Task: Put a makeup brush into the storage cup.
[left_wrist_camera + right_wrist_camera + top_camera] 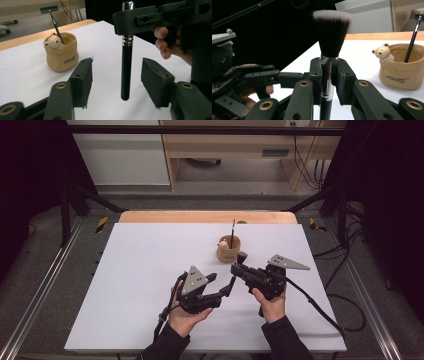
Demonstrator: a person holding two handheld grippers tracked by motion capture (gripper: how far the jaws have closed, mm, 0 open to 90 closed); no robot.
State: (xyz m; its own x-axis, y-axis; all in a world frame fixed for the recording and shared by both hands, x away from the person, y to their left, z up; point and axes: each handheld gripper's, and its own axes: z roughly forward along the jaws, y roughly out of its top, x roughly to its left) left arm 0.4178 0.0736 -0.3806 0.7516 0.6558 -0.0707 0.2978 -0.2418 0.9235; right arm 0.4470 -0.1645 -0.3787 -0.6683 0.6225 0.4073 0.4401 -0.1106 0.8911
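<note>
The left gripper stood spread, its pads clear of the black-handled, silver-ferruled makeup brush hanging between them. The right gripper pinched that brush at the ferrule, bristles up. Recommended: withdraw the left sideways without brushing the handle, then carry the brush to the tan bear-faced ceramic cup beyond.

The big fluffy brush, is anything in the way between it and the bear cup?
Nothing visible blocks it. The right gripper is shut on the brush, and bare table lies between it and the bear cup. The left gripper stands open around the handle's lower end. A thin brush already stands in the cup.
</note>
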